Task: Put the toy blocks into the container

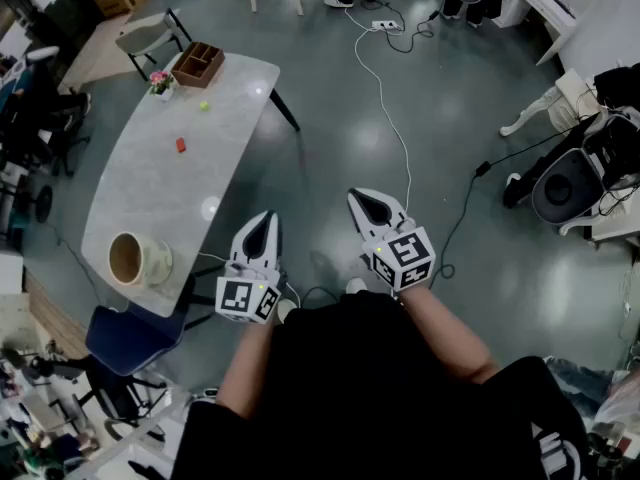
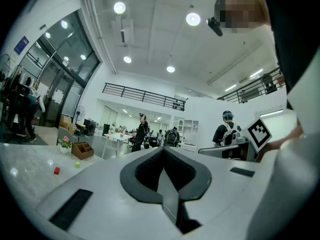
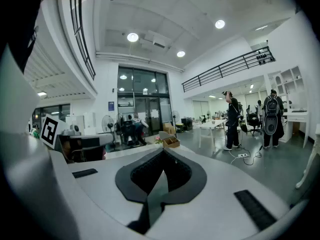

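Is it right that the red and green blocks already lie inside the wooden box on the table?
No: the head view shows the red block and green block lying on the table, outside the wooden box.

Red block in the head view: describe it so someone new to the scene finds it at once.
Start at the long pale table at the head view's left, then go toward its far end, where a wooden compartment box stands. The red block lies on bare tabletop short of that box; the only other block, nearer the box, is yellow-green.
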### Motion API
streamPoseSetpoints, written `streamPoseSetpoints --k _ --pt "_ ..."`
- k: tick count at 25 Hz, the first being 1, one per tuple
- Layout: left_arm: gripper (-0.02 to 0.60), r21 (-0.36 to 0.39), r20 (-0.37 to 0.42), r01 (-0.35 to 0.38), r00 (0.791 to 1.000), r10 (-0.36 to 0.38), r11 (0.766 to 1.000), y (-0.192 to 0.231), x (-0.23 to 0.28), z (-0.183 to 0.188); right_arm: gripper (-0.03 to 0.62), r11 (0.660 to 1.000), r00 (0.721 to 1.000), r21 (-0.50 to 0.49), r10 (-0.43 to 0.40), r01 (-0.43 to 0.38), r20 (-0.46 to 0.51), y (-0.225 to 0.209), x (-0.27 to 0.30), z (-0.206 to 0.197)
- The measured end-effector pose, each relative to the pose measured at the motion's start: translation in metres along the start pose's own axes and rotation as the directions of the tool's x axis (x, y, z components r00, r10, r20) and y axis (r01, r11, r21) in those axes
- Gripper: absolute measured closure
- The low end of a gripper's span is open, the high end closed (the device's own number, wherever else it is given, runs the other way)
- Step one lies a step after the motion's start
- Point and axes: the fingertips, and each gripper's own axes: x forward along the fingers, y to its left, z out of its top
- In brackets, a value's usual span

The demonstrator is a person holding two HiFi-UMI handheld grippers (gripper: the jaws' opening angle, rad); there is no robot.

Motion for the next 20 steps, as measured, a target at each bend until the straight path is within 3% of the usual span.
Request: streamPoseSetpoints --k 11,20 --pt "0.580 -0.010 -0.012 -0.070 0.998 0.070 0.998 -0.005 0.019 -0.021 0.595 0.999 1.000 -0.029 0.022 -0.022 -0.002 -0.032 0.000 -0.008" --pt "0.580 -0.002 0.008 -0.153 0.988 0.153 0.988 -0.015 0.019 -0.025 0.594 0.992 0.992 -0.038 0.123 -0.122 0.016 -0.046 -0.007 -0.003"
